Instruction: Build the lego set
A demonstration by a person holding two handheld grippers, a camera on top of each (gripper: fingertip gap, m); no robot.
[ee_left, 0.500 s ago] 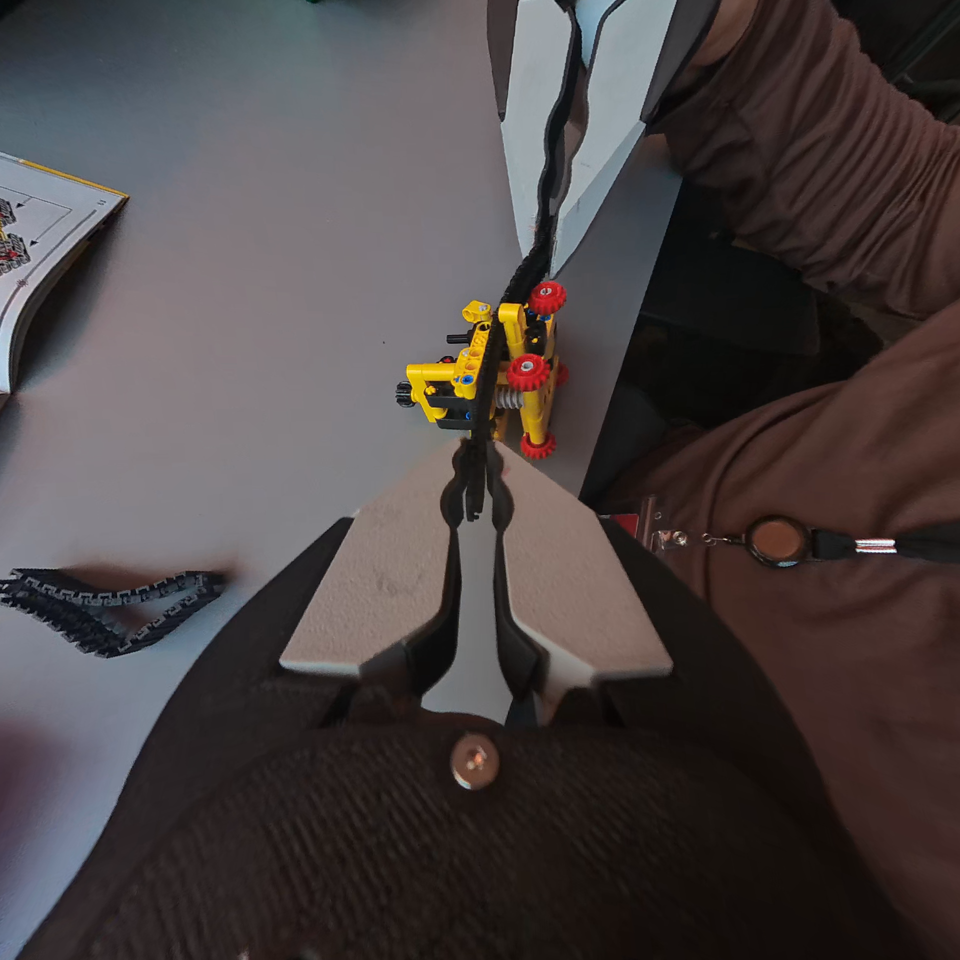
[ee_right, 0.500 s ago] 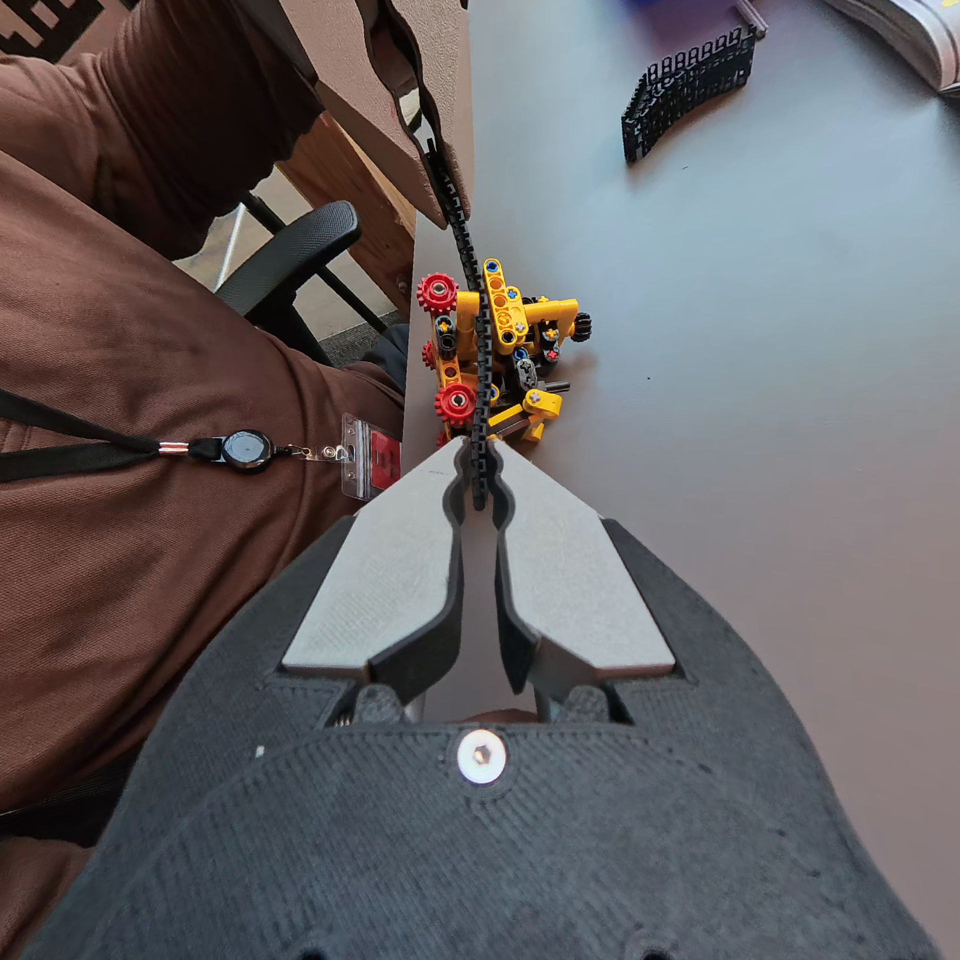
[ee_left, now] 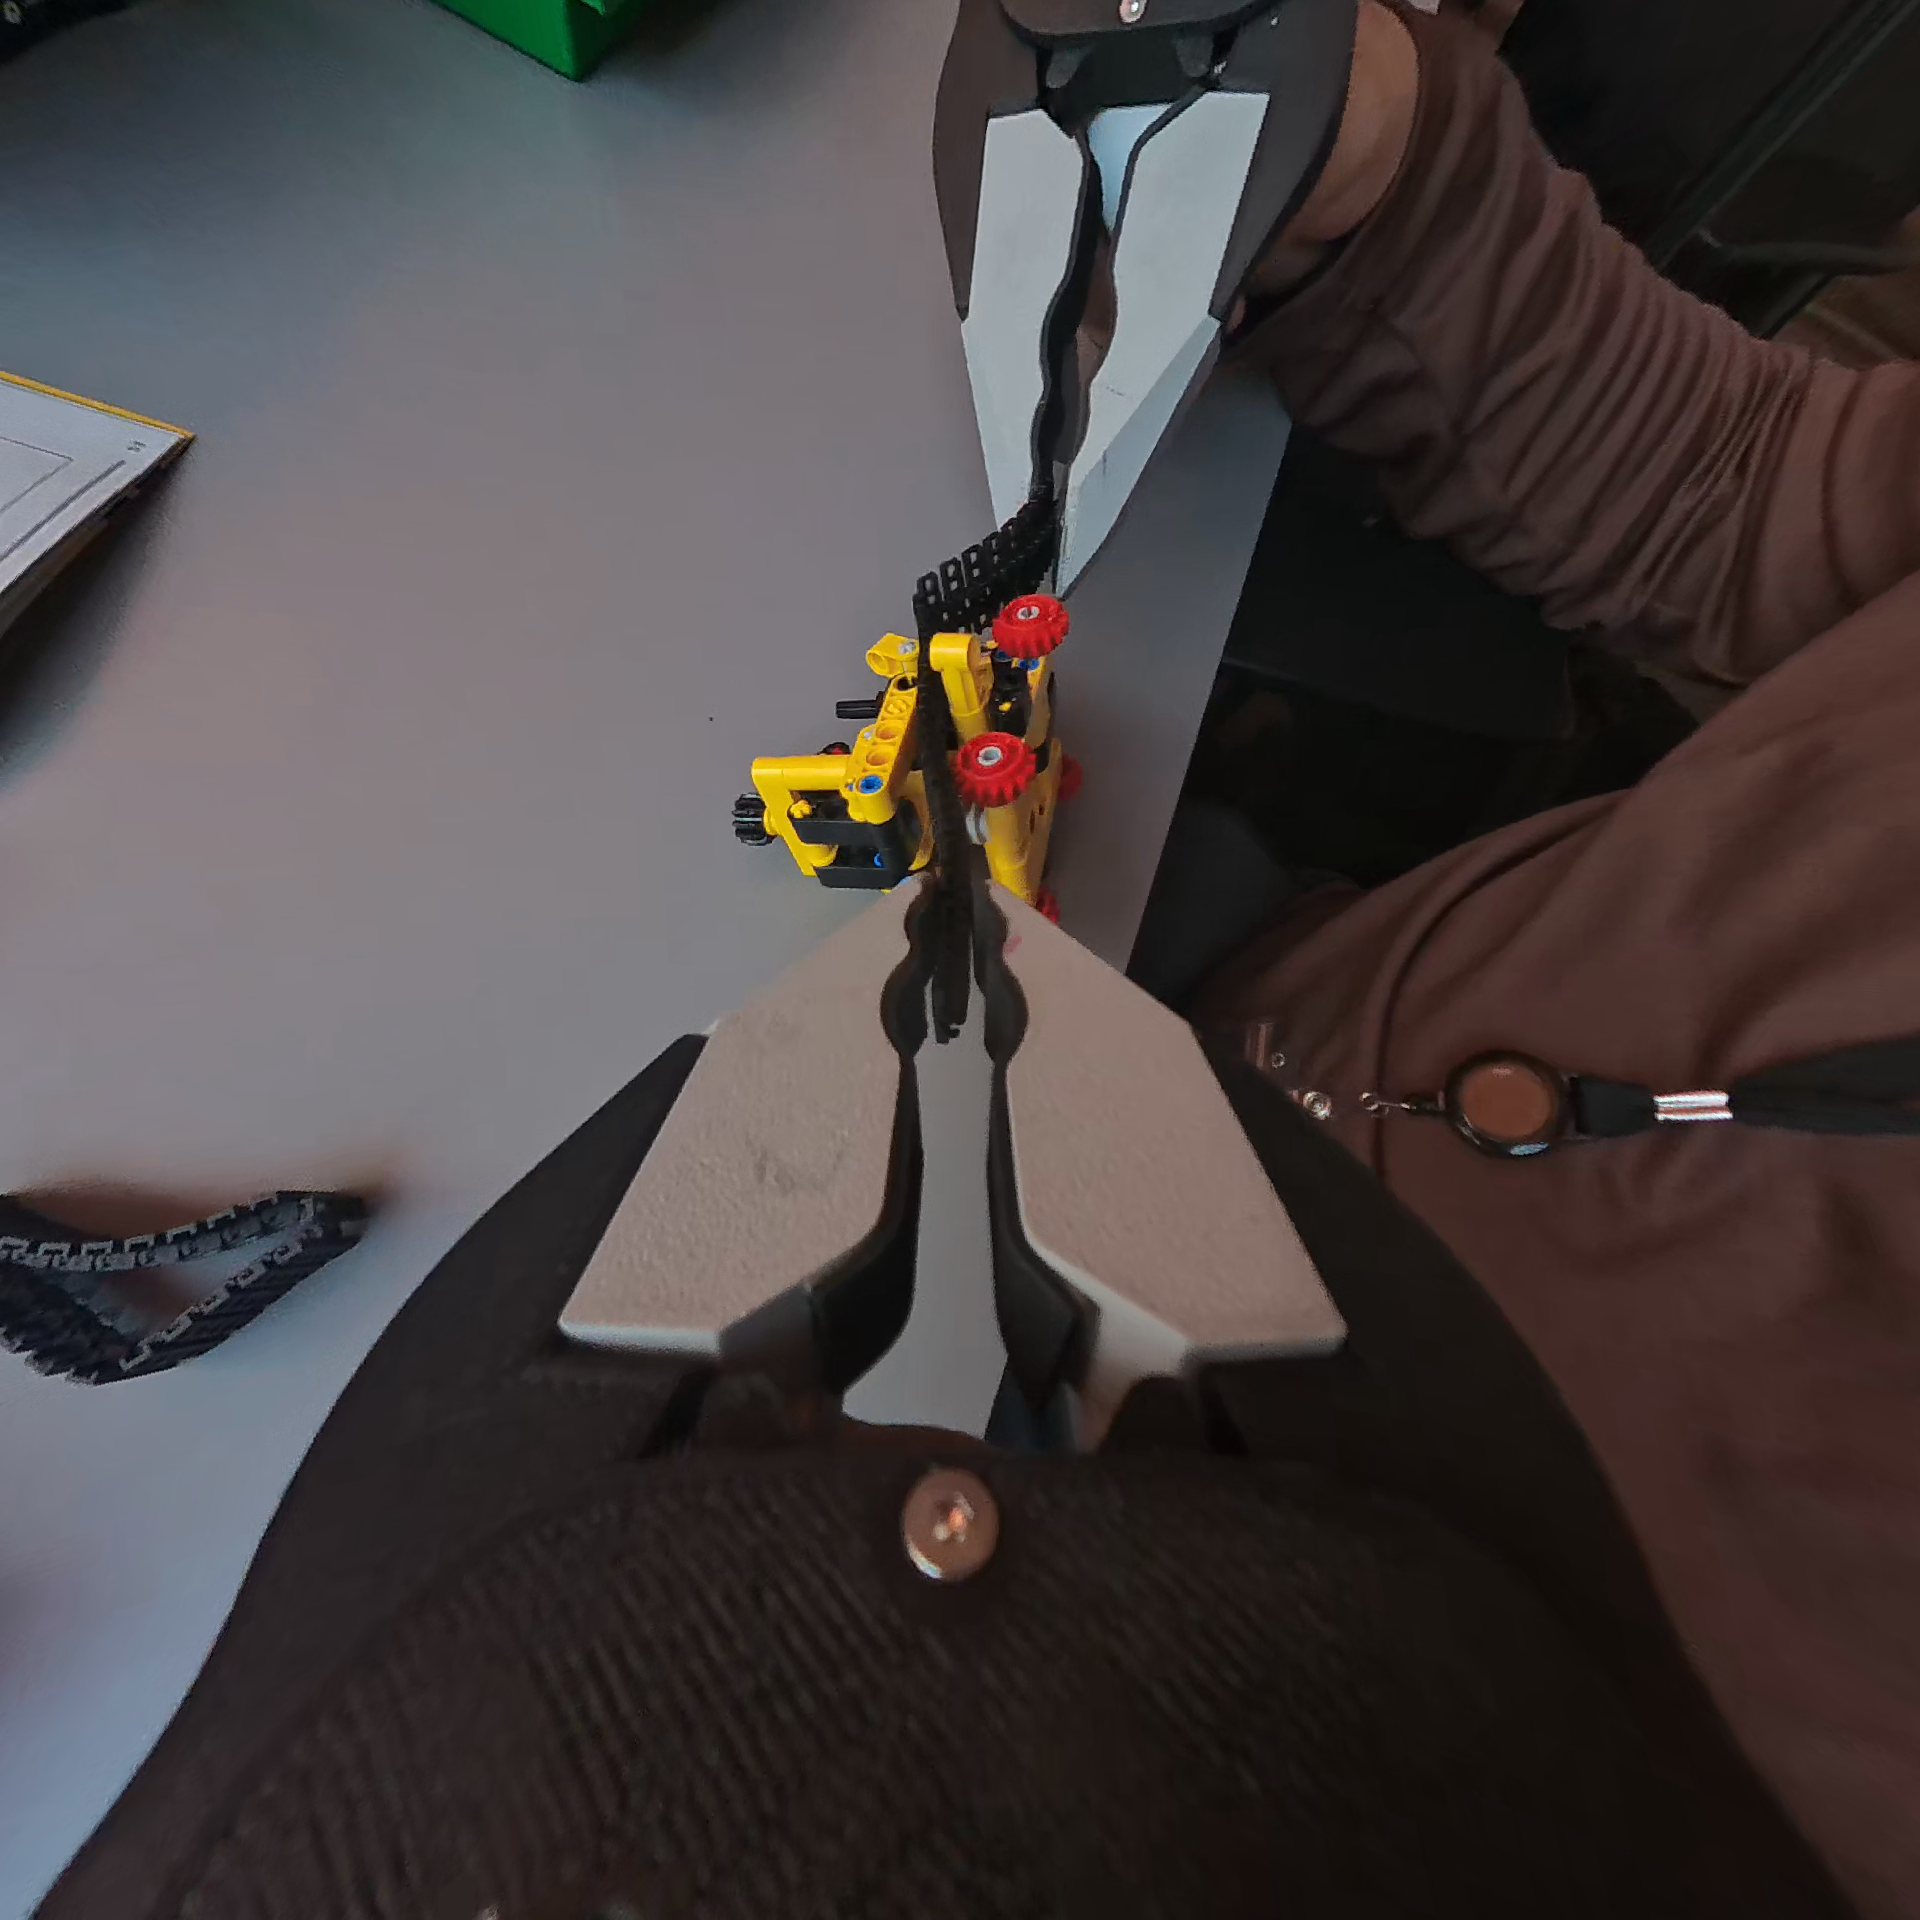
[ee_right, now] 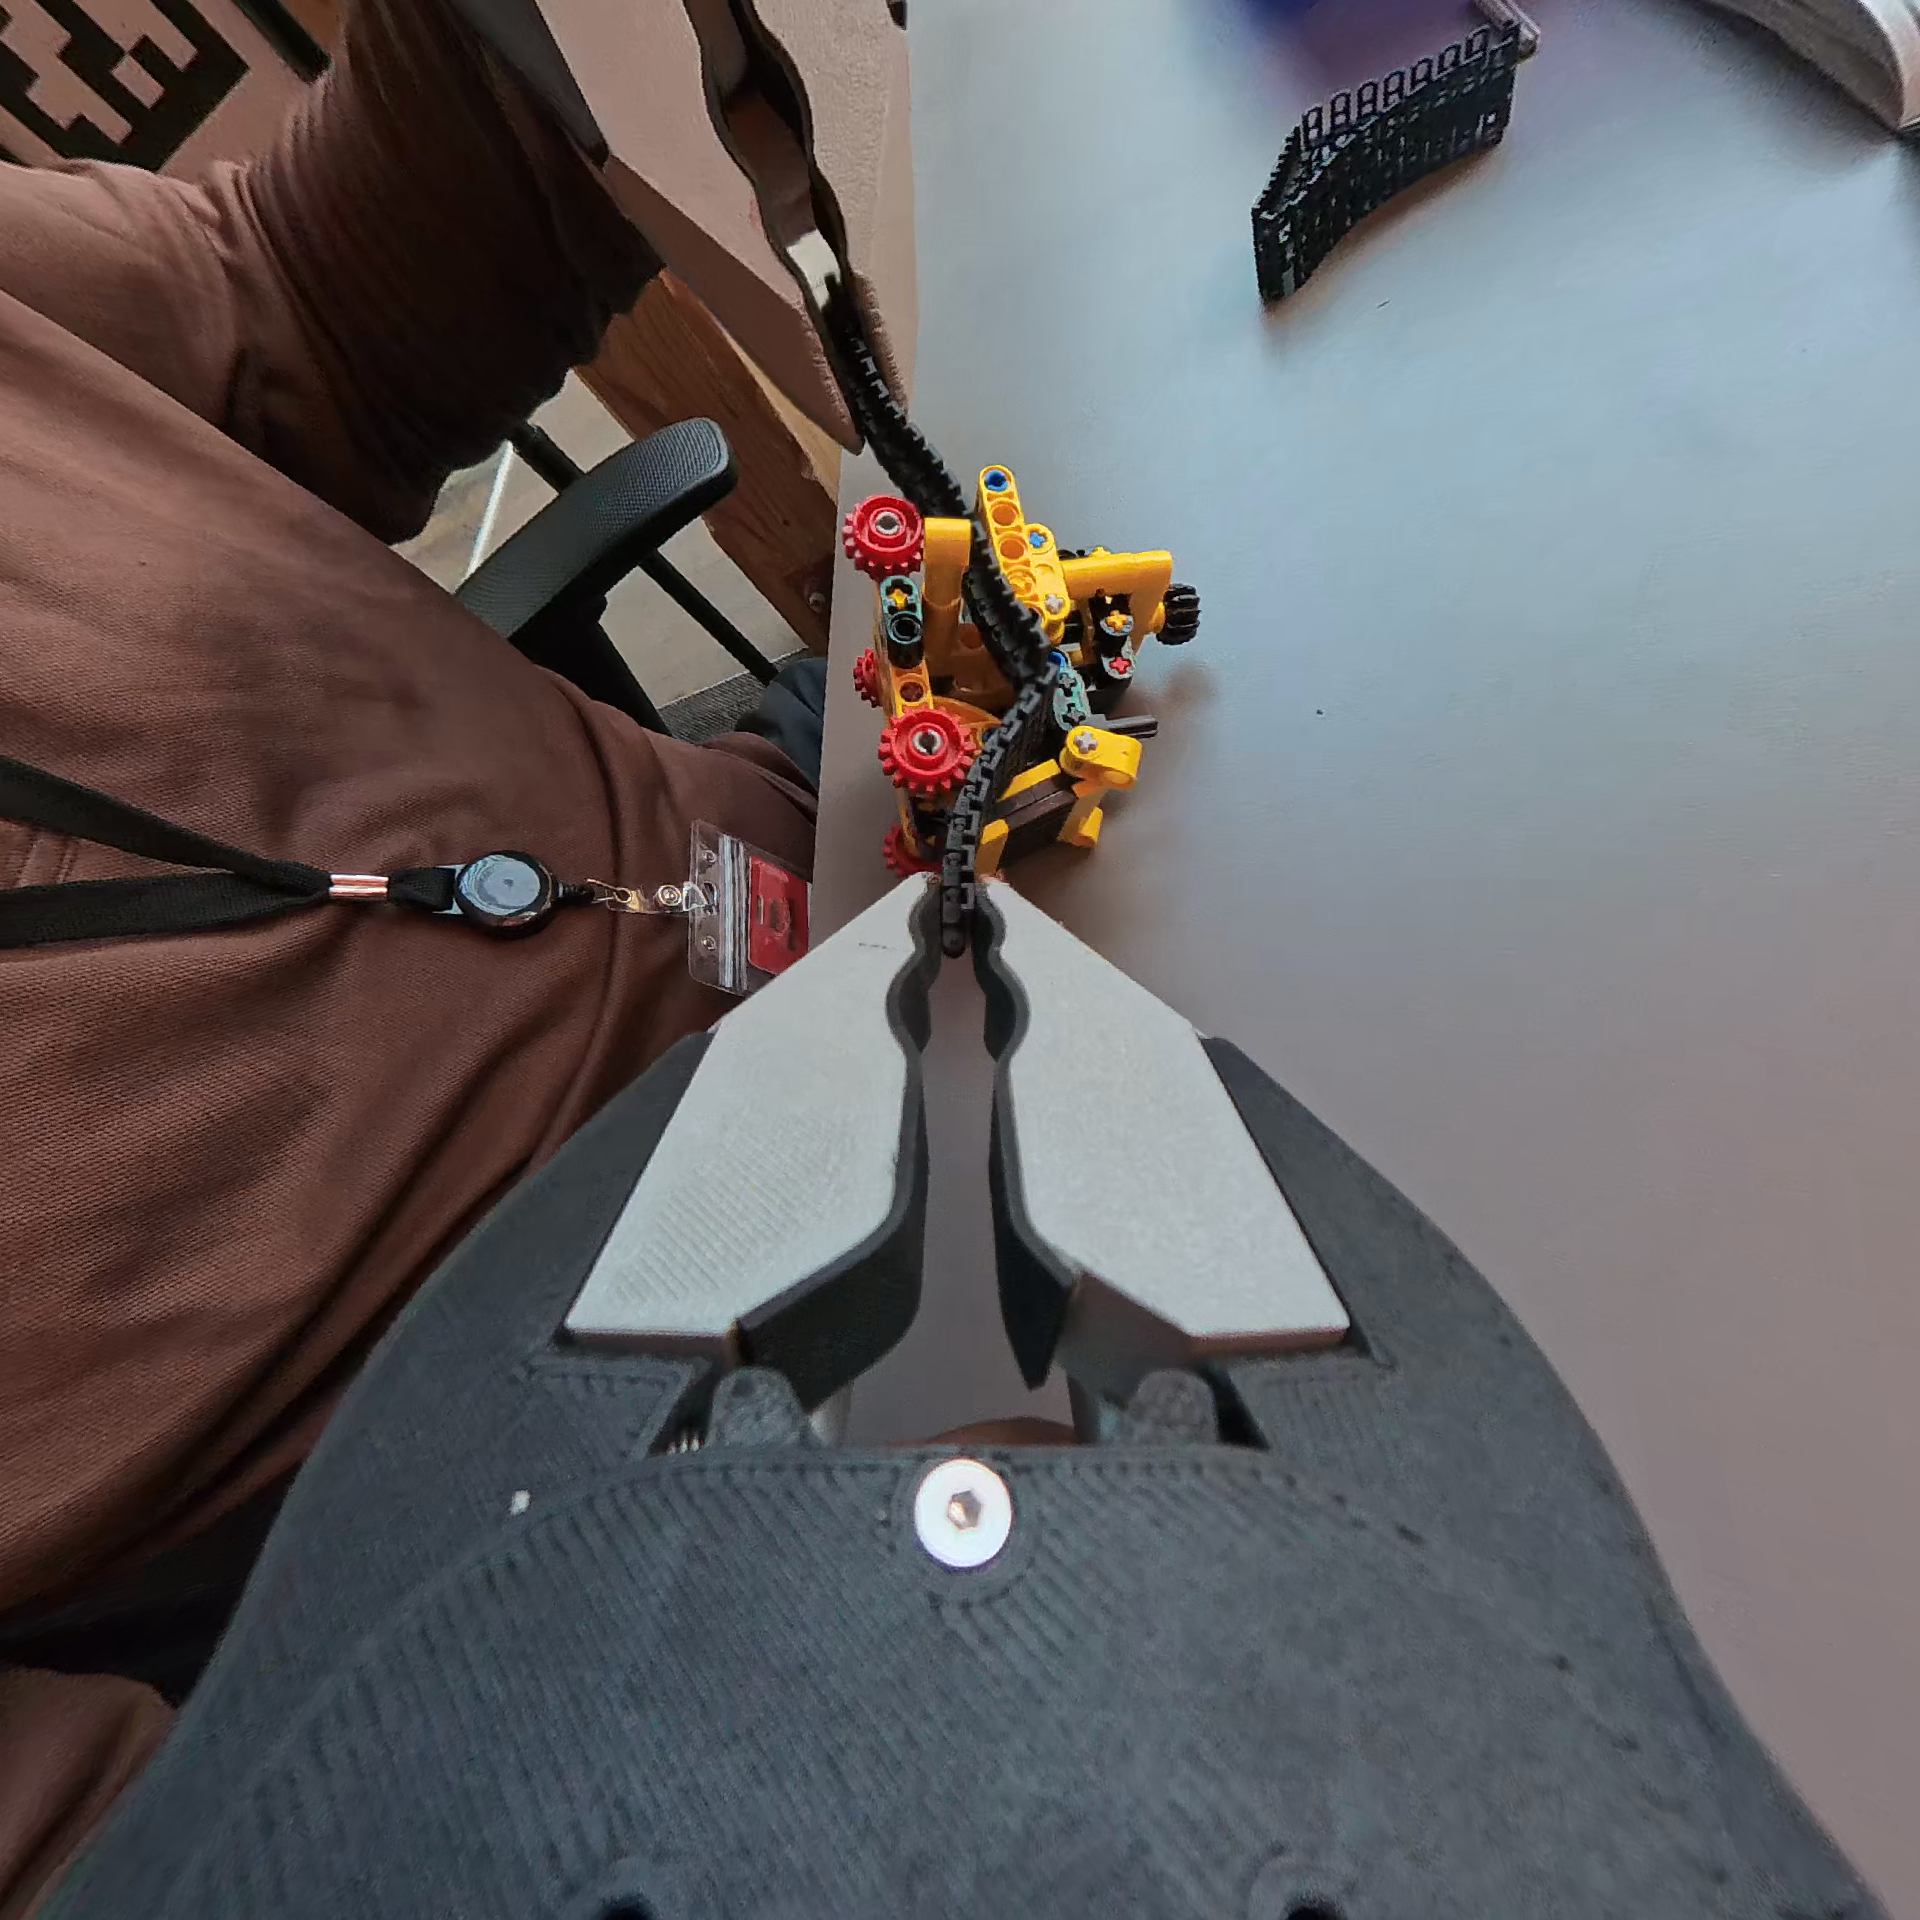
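Left tongs (ee_left: 948,971) are clamped on one end of a black track (ee_left: 940,790). Right tongs (ee_right: 956,914) are clamped on its other end. The track hangs slack between them, draped over the yellow model (ee_right: 1023,665) with red gears (ee_right: 925,746). The model stands on the grey worktop (ee_left: 468,623), at the edge nearest the person. A second track (ee_left: 156,1278) lies well apart on the worktop, near a booklet (ee_left: 62,488).
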